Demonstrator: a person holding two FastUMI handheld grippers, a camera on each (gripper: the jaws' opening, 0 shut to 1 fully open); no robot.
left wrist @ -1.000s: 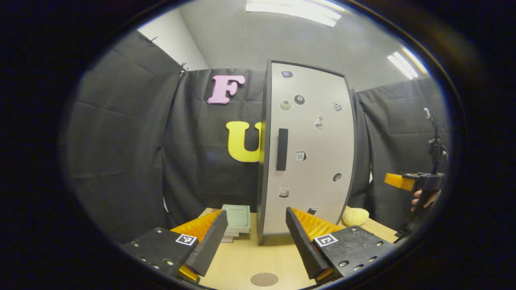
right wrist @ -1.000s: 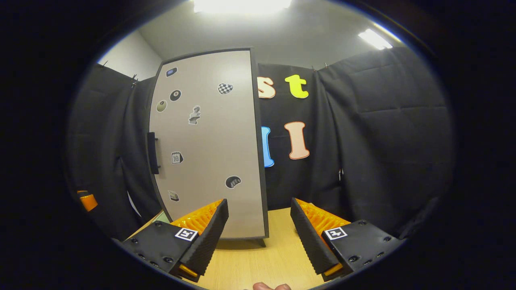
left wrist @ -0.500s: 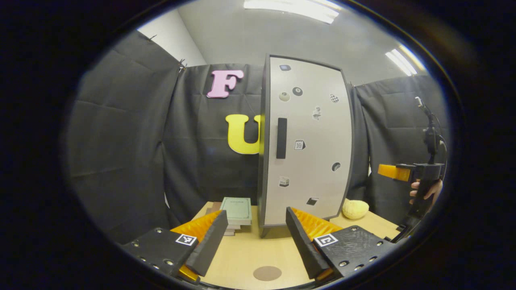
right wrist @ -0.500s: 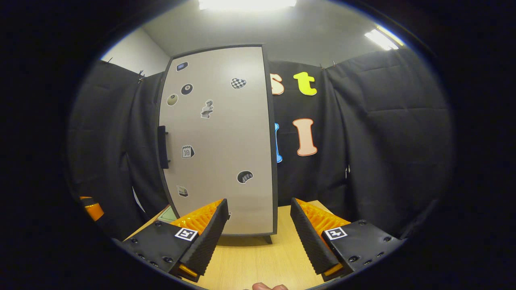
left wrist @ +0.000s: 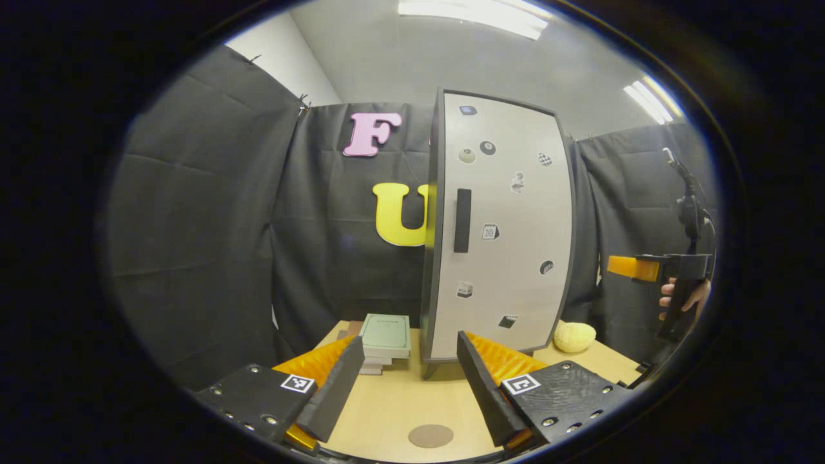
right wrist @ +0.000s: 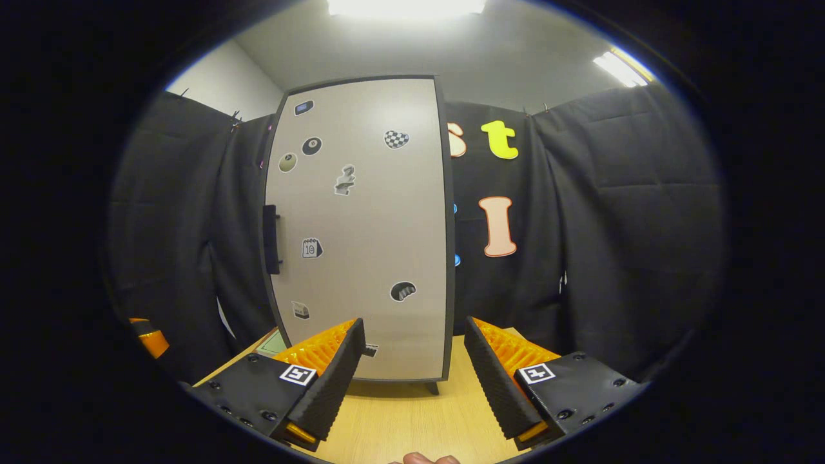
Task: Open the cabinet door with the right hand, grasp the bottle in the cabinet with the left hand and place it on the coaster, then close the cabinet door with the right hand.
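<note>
A: Starting at the left gripper (left wrist: 405, 386) — fingers (left wrist: 335, 390) spread wide, nothing between them, wedge-shaped, ribbed on the inner faces, bolted to flat plates with square marker tags.

B: Below them?

A: Pale wood-grain counter (left wrist: 393, 403), with a flat round brown coaster (left wrist: 430, 435) lying bare on it, close under the gap between the fingers.

B: Right gripper?

A: Right gripper (right wrist: 414, 374) likewise wide open and holding nothing, same ribbed wedge fingers (right wrist: 332, 380). In the left gripper view it's off at the right edge, gripped by a hand (left wrist: 684, 298) and held up in the air, well apart from the cabinet.

B: Cabinet?

A: Tall rectangular cabinet (left wrist: 493, 232) upright on short legs on the counter; dark frame, smooth light grey door (right wrist: 361, 232) shut flush, dotted with small stickers. Slim black bar handle (left wrist: 462, 220) runs vertical near the door's left edge. Neither gripper touches it.

B: Bottle?

A: Can't see it with the door shut.

B: Other stuff?

A: Stack of books (left wrist: 385, 335) with a pale green cover on top, just left of the cabinet's foot. Bumpy yellow rounded object (left wrist: 575, 336) on the counter to the right of the cabinet. Black creased cloth wall (left wrist: 193, 225) behind everything.
</note>
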